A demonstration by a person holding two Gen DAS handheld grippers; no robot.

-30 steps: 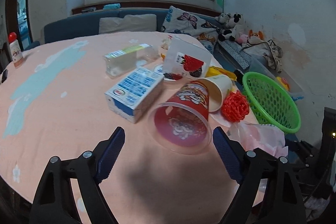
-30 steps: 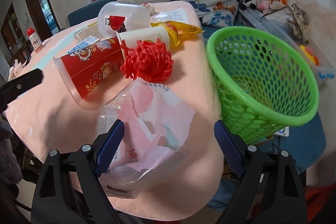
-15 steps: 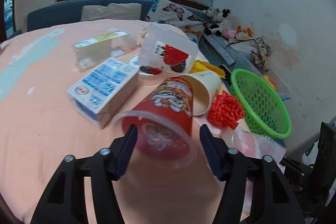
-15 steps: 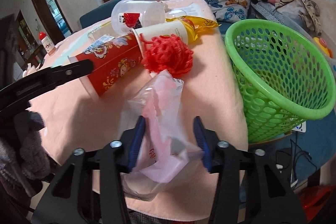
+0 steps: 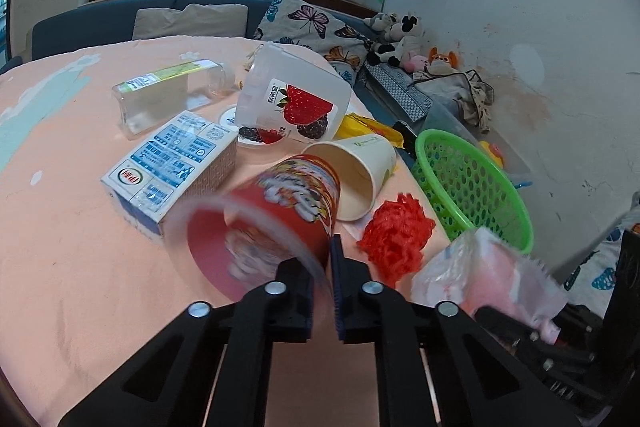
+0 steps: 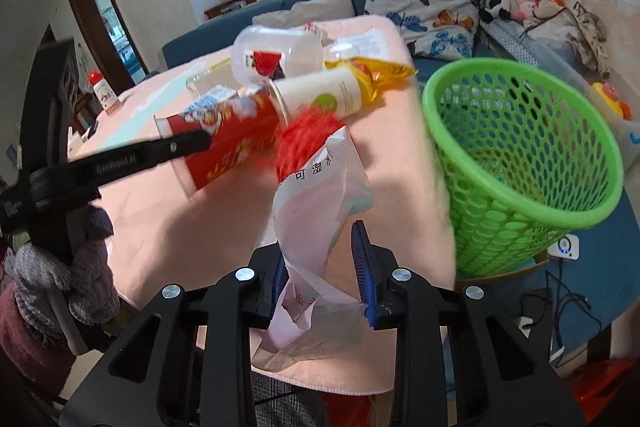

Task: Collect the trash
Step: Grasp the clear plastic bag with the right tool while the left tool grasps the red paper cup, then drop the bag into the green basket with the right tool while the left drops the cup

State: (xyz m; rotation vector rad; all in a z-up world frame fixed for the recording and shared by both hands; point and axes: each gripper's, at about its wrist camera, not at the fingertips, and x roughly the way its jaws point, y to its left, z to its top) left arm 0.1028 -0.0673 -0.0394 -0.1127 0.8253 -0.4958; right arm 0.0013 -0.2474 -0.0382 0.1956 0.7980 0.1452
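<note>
Two grippers, two catches, one basket.

Pinched nearly flat on the clear rim of one red printed cup (image 5: 276, 211): left gripper (image 5: 322, 291), jaws just closed from wide apart, one pad inside the mouth, the other outside the wall. Cup blurred, lying on its side, mouth toward the camera. A second ago, free between spread fingers; now clamped.

Left of and beyond the pinch: one blue-and-white carton (image 5: 172, 163), one clear bottle (image 5: 168, 95) lying flat. Straight ahead: one translucent strawberry tub (image 5: 292, 103) tipped on its side, one white paper cup (image 5: 352, 171) touching the red cup's far end, one yellow wrapper (image 5: 368, 125) behind it. Just right of the fingers: one red mesh ball (image 5: 396, 235).

On a peach tablecloth (image 5: 60, 247), all of it.

Farther right: right gripper (image 6: 320, 267), jaws just drawn in, closed partway on one crumpled clear-and-pink plastic bag (image 6: 316, 219). Bag flat on the cloth a second ago; now bunched upright between the blue pads, printed flap standing tall, tail dangling below. Red ball directly beyond it.

Right of that gripper, near the table edge: one green mesh basket (image 6: 520, 163), upright.
</note>
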